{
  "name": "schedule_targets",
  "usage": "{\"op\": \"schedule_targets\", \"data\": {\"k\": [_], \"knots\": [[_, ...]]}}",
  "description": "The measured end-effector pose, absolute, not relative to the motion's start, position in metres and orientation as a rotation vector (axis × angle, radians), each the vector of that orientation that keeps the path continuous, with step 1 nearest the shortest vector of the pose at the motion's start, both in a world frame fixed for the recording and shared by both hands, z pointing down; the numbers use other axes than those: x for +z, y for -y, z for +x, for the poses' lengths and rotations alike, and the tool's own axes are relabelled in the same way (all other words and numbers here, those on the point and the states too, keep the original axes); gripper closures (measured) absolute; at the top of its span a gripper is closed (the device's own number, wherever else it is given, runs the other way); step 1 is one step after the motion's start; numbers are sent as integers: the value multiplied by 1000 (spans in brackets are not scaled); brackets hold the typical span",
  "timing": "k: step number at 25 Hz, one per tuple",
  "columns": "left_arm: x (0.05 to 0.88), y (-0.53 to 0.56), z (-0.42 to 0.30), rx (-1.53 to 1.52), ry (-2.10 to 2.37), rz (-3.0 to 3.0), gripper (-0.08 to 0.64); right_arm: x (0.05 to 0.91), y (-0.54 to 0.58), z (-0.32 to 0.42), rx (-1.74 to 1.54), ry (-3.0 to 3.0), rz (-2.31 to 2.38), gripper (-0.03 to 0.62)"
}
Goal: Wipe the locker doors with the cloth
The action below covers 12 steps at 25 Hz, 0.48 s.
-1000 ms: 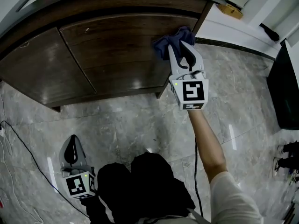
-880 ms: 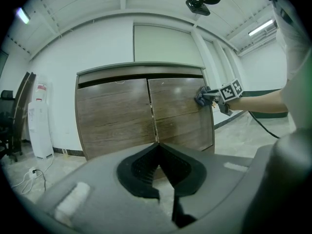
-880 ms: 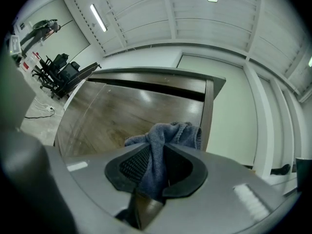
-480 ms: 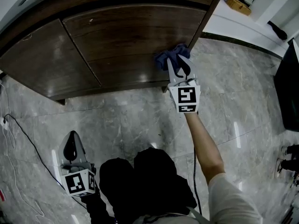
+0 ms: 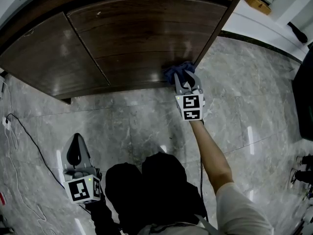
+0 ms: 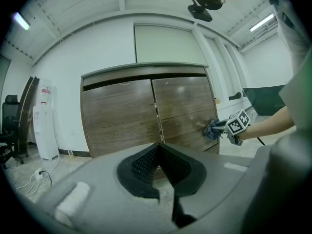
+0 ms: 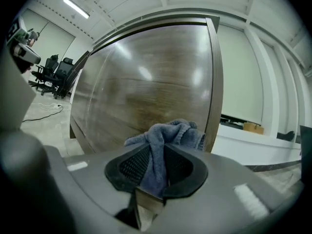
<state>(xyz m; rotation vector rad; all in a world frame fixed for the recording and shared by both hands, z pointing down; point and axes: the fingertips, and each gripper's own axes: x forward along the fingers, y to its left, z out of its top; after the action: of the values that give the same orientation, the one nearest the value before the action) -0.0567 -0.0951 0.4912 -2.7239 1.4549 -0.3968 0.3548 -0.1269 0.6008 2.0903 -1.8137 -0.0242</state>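
Note:
The dark wooden locker has two doors, a left door [image 5: 44,58] and a right door [image 5: 146,38]. A blue-grey cloth [image 5: 176,71] is pressed against the right door low down, near its bottom right corner. My right gripper [image 5: 185,78] is shut on the cloth. In the right gripper view the cloth [image 7: 168,135] bunches out between the pads [image 7: 134,167], up against the door [image 7: 146,91]. My left gripper [image 5: 77,140] hangs low over the floor, away from the locker, shut and empty. From the left gripper view both doors [image 6: 122,111] and the cloth [image 6: 211,128] show.
Grey marble floor [image 5: 122,126] spreads in front of the locker. A thin cable [image 5: 19,131] trails along the left. A water dispenser [image 6: 46,123] and an office chair [image 6: 9,126] stand left of the locker. A dark panel [image 5: 305,97] and shoes [image 5: 303,163] lie at the right.
My right gripper has slid the cloth down the right door, from near its top right corner to near its bottom edge. The left gripper has stayed in place.

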Motion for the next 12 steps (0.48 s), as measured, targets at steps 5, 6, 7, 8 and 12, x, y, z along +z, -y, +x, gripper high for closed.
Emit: {"op": "schedule_targets", "data": {"k": [5, 6, 7, 8, 12], "knots": [[489, 93, -59, -395, -1465, -2715, 557, 638, 130, 344, 70, 1818, 2034, 503], [489, 93, -59, -394, -1465, -2716, 557, 641, 131, 342, 78, 1819, 2027, 503], [489, 91, -58, -393, -1463, -2719, 557, 643, 132, 340, 85, 1821, 2024, 503], [489, 90, -57, -393, -1460, -2725, 557, 644, 133, 338, 90, 1823, 2023, 503], [492, 82, -48, -387, -1445, -2755, 557, 635, 137, 331, 82, 1842, 2027, 505]]}}
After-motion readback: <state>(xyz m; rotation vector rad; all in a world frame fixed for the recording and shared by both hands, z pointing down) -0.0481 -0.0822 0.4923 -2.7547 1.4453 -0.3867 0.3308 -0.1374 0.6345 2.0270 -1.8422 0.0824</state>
